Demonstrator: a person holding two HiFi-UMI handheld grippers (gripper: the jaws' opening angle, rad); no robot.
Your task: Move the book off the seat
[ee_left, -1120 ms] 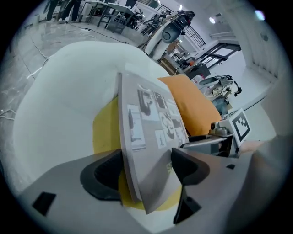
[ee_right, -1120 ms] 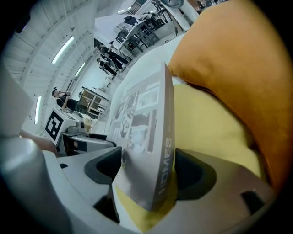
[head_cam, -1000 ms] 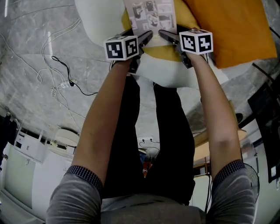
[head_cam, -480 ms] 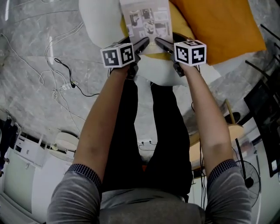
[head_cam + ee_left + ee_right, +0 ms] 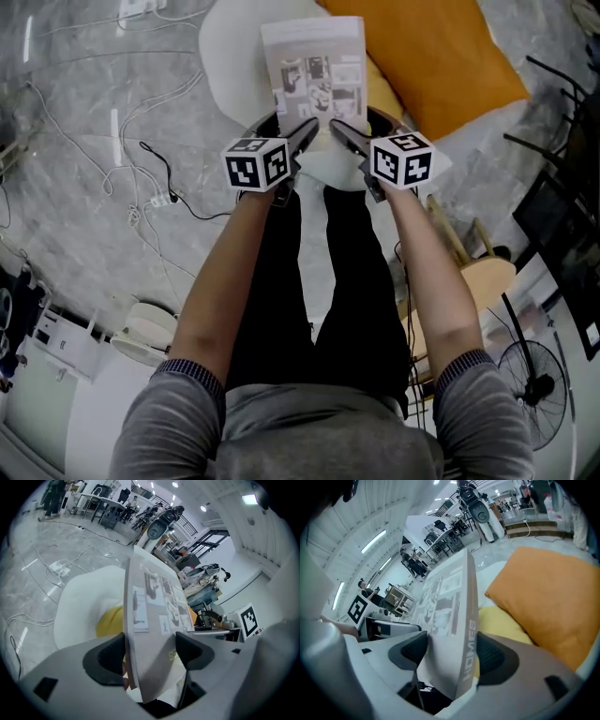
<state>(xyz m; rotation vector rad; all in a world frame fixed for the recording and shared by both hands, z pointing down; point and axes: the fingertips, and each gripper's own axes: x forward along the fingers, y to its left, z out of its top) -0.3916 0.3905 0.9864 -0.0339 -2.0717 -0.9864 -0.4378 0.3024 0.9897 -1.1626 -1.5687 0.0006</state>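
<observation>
While the book [image 5: 314,70] hangs above the white seat [image 5: 230,56], we list it as pinched at its near short edge by the fingers [image 5: 192,651] of left gripper [image 5: 305,131] and right gripper [image 5: 342,131] alike, long axis pointing away from us, neither hand nearer.

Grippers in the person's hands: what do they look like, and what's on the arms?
The left gripper and right gripper have pale grey bodies with dark rounded pads. Each carries a white cube printed with black square markers. The person wears short grey sleeves with checked cuffs.
</observation>
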